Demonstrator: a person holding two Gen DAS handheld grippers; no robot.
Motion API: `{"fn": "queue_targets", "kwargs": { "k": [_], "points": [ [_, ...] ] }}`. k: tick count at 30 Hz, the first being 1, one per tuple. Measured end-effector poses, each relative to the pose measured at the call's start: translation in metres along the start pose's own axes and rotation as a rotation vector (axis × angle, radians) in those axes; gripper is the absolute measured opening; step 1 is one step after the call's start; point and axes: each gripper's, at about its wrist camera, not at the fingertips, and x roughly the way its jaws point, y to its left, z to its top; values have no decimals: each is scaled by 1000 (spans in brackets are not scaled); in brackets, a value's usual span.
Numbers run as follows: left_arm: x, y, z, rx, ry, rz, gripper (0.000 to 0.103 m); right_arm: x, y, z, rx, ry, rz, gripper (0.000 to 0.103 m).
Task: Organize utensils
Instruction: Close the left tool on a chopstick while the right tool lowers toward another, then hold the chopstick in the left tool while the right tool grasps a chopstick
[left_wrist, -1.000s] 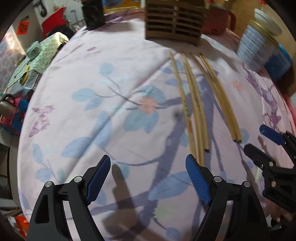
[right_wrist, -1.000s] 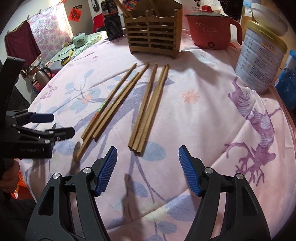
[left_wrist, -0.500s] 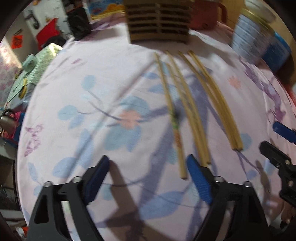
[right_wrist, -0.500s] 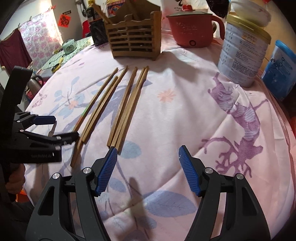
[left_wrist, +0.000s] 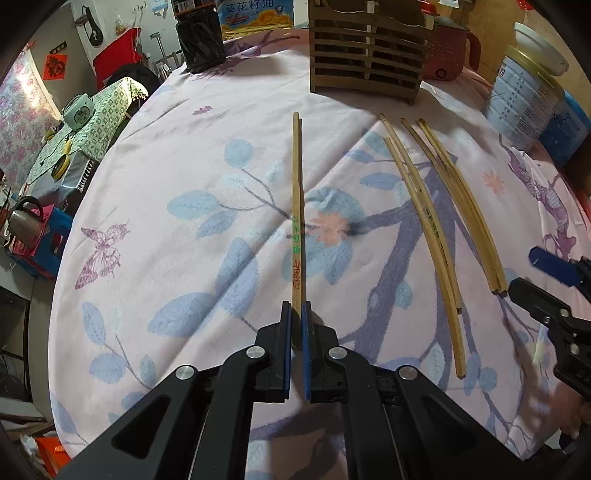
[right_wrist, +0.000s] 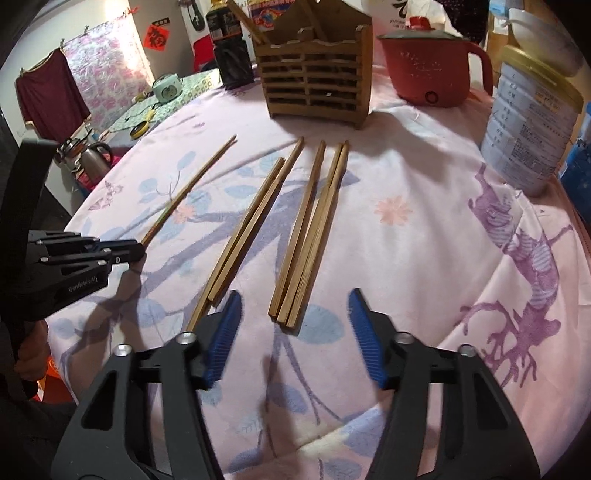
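Observation:
My left gripper (left_wrist: 296, 314) is shut on the near end of one wooden chopstick (left_wrist: 296, 206) with green and red print, which points away toward the wooden slatted holder (left_wrist: 365, 70). In the right wrist view the same chopstick (right_wrist: 192, 184) runs from the left gripper (right_wrist: 138, 249) toward the holder (right_wrist: 314, 85). My right gripper (right_wrist: 293, 332) is open and empty, just short of the near ends of several chopsticks (right_wrist: 310, 229) lying on the cloth. Those chopsticks also show in the left wrist view (left_wrist: 436, 214).
A pink floral cloth (right_wrist: 424, 258) covers the round table. A red electric pot (right_wrist: 424, 74), a large tin (right_wrist: 528, 122), a blue box (left_wrist: 565, 129) and a dark bottle (right_wrist: 229, 55) stand along the far side. The table edge falls away at left.
My left gripper has closed on the leftmost chopstick and drawn it left, apart from the others. My right gripper stays open and has moved slightly closer to the chopstick ends.

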Motion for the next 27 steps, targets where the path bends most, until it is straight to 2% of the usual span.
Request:
{"fn": "queue_targets", "kwargs": {
  "k": [3, 9, 10, 12, 15, 22, 25, 27],
  "points": [
    [0, 1, -1, -4, 0, 0, 6, 4, -2, -2, 7, 20, 4, 34],
    [-1, 1, -2, -10, 0, -4, 6, 8, -11, -6, 30, 36, -34, 32],
    [-1, 1, -2, -10, 0, -4, 6, 7, -14, -5, 30, 37, -84, 32],
    [-1, 1, -2, -10, 0, -5, 6, 5, -23, -3, 60, 31, -126, 33],
    [0, 1, -1, -11, 0, -4, 6, 0, -30, -4, 107, 12, -84, 33],
    [0, 0, -1, -4, 0, 1, 6, 5, -20, -8, 65, 14, -49, 33],
    [0, 0, -2, -6, 0, -1, 6, 5, -18, -8, 45, -3, -22, 21],
    [0, 1, -1, -12, 1, -7, 6, 6, -13, -8, 20, -7, -8, 7]
  ]
}}
